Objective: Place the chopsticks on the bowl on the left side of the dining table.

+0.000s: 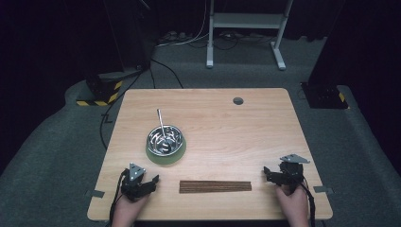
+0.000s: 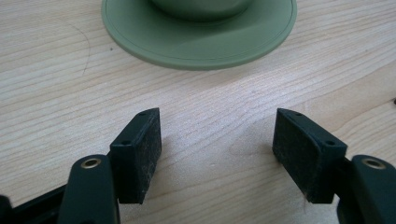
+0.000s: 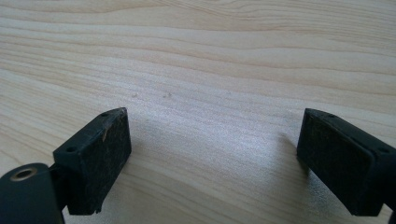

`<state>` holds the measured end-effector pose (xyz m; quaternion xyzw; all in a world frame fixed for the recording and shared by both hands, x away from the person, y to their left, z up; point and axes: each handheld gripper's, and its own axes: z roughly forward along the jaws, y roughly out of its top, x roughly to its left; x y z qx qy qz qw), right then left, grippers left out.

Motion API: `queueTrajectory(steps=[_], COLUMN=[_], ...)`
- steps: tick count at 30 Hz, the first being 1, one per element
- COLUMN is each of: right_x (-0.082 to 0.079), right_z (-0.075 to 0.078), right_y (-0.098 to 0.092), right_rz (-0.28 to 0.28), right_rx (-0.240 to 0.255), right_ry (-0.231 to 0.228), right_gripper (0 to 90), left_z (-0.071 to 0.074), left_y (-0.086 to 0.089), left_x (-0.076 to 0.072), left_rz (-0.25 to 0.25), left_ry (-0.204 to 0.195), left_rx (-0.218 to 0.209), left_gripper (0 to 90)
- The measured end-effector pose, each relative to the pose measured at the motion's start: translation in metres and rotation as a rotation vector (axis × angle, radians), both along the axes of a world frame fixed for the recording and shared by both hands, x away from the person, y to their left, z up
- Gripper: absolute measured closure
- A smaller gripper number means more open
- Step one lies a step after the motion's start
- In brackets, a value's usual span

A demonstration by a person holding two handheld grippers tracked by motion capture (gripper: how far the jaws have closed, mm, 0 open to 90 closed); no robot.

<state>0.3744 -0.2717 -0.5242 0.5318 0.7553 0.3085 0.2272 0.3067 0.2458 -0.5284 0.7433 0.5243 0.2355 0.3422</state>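
A shiny metal bowl point(image 1: 164, 137) with a metal spoon point(image 1: 161, 124) leaning in it stands on a green saucer point(image 1: 165, 155) left of the table's middle. A flat brown bundle of wooden sticks point(image 1: 215, 186) lies near the front edge. My left gripper point(image 1: 150, 181) rests at the front left, open and empty, just short of the green saucer point(image 2: 196, 37), its pads point(image 2: 140, 154) over bare wood. At the front right, my right gripper point(image 1: 267, 174) is open too, with nothing between its pads point(image 3: 100, 158).
The wooden table point(image 1: 265, 127) has a grey cable hole point(image 1: 238, 100) at the back. Beyond it are a white metal frame point(image 1: 246, 28), cables on the grey floor and yellow-black striped bases point(image 1: 101, 92).
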Motion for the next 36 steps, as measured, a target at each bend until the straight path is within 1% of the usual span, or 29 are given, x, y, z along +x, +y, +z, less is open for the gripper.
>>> queueTrajectory(steps=[2, 3, 4, 5, 6, 7, 9, 10, 12, 13, 16, 17, 19, 20, 21, 25, 26, 27, 28, 30, 31, 33, 35, 36], right_x=[0.0003, 0.0001, 0.0005, 0.0006, 0.0008, 0.0002, -0.0007, -0.0021, -0.0028, -0.0025, -0.0028, -0.0030, -0.0036, -0.0041, -0.0041, -0.0046, -0.0043, -0.0041, -0.0046, -0.0044, -0.0046, -0.0047, -0.0049, -0.0049], right_z=[0.0003, 0.0013, 0.0010, 0.0000, 0.0000, 0.0007, 0.0003, 0.0008, 0.0013, 0.0000, 0.0008, 0.0000, 0.0003, 0.0009, 0.0006, 0.0009, 0.0007, -0.0002, 0.0008, 0.0007, 0.0009, 0.0009, 0.0009, 0.0010], right_y=[0.0007, 0.0009, 0.0014, 0.0032, 0.0027, 0.0017, 0.0022, 0.0016, 0.0022, 0.0031, 0.0036, 0.0053, 0.0065, 0.0070, 0.0060, 0.0060, 0.0055, 0.0064, 0.0065, 0.0058, 0.0065, 0.0064, 0.0068, 0.0069], right_rz=[-0.004, -0.005, -0.009, -0.026, -0.024, -0.014, -0.019, 0.000, 0.006, 0.001, -0.006, -0.020, -0.025, -0.021, -0.008, -0.007, 0.001, -0.003, -0.002, 0.005, -0.002, 0.004, 0.007, 0.006], right_rx=[0.001, 0.002, 0.001, 0.013, 0.008, 0.002, 0.004, 0.005, 0.009, -0.001, 0.003, -0.001, -0.002, 0.003, 0.001, 0.007, 0.000, 0.001, 0.007, 0.001, 0.007, 0.006, 0.007, 0.008], right_ry=[0.005, 0.019, 0.016, 0.008, 0.004, 0.012, 0.009, 0.015, 0.022, -0.003, 0.012, 0.002, 0.006, 0.014, 0.009, 0.015, 0.007, -0.003, 0.011, 0.008, 0.012, 0.011, 0.012, 0.013], right_gripper=[9.1, 9.0, 8.8, 8.8, 8.9, 9.0, 9.0, 9.0, 9.2, 9.4, 9.4, 9.4, 9.5, 9.6, 10.1, 10.1, 10.2, 10.2, 10.2, 10.2, 10.3, 10.8, 10.8, 10.8], left_z=[0.0000, 0.0001, 0.0001, 0.0001, 0.0001, 0.0001, 0.0001, 0.0001, 0.0001, 0.0001, -0.0004, -0.0002, -0.0002, -0.0002, -0.0002, -0.0002, -0.0002, -0.0002, -0.0002, -0.0002, -0.0002, -0.0002, -0.0003, 0.0000], left_y=[0.0000, 0.0003, 0.0003, 0.0004, 0.0002, 0.0001, 0.0000, 0.0000, 0.0000, -0.0001, -0.0006, -0.0003, -0.0004, -0.0004, -0.0005, -0.0005, -0.0005, -0.0005, -0.0005, -0.0005, -0.0005, -0.0005, -0.0012, -0.0005], left_x=[0.0000, 0.0001, 0.0001, 0.0000, -0.0004, -0.0005, -0.0006, -0.0007, -0.0007, -0.0007, -0.0008, -0.0008, -0.0008, -0.0008, -0.0009, -0.0010, -0.0010, -0.0010, -0.0010, -0.0010, -0.0010, -0.0010, -0.0016, -0.0017], left_rz=[0.000, -0.004, -0.004, -0.005, -0.002, -0.001, 0.000, 0.001, 0.001, 0.002, 0.006, 0.004, 0.006, 0.006, 0.007, 0.008, 0.008, 0.008, 0.008, 0.008, 0.008, 0.008, 0.014, 0.005], left_ry=[0.000, 0.000, 0.000, 0.000, 0.000, 0.001, 0.001, 0.002, 0.002, 0.001, -0.004, -0.002, -0.003, -0.002, -0.003, -0.003, -0.003, -0.003, -0.003, -0.003, -0.003, -0.002, -0.003, -0.006], left_rx=[0.000, 0.002, 0.003, 0.003, 0.003, 0.002, 0.002, 0.002, 0.003, 0.002, -0.005, 0.001, 0.000, 0.001, 0.001, 0.001, 0.001, 0.001, 0.001, 0.001, 0.001, 0.001, -0.006, 0.003], left_gripper=[32.7, 32.7, 32.7, 32.7, 32.8, 32.8, 32.9, 32.8, 32.8, 32.9, 32.9, 33.0, 33.1, 33.2, 33.3, 33.3, 33.3, 33.4, 33.4, 33.4, 33.4, 33.5, 34.3, 35.1])
